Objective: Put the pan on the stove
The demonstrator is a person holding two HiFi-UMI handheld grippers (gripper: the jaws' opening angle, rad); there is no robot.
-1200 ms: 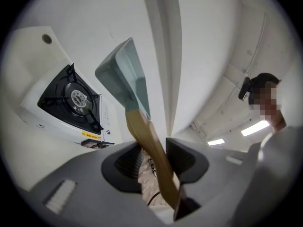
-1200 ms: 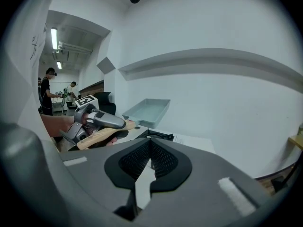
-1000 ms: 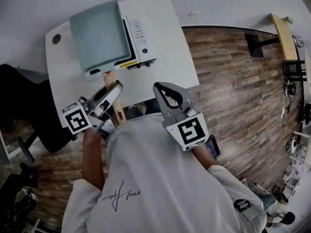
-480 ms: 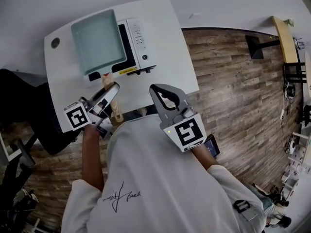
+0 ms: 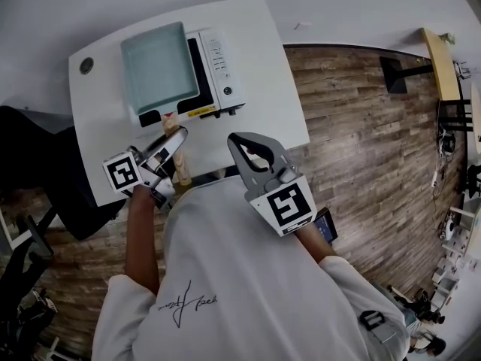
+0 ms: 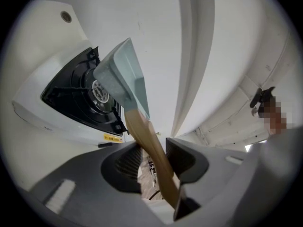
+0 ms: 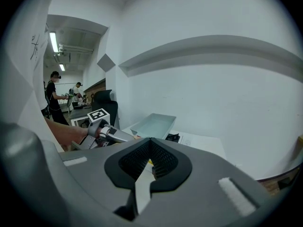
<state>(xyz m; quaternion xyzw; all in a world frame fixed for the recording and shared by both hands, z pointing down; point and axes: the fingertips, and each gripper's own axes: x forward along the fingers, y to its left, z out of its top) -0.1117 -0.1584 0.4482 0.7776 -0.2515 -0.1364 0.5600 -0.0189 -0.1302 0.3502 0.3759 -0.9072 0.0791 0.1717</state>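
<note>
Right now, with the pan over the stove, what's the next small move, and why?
Probably lower the pan flat onto the stove before letting go. The left gripper is clamped on the wooden handle, and its view shows the pan tilted and apparently above the black cooking surface, not seated. The right gripper is shut, empty and off to the side.

A white table (image 5: 259, 74) with a round cable grommet (image 5: 86, 65) in its far left corner stands on wood-plank flooring (image 5: 361, 141). A black chair (image 5: 37, 164) sits beside its left edge.
</note>
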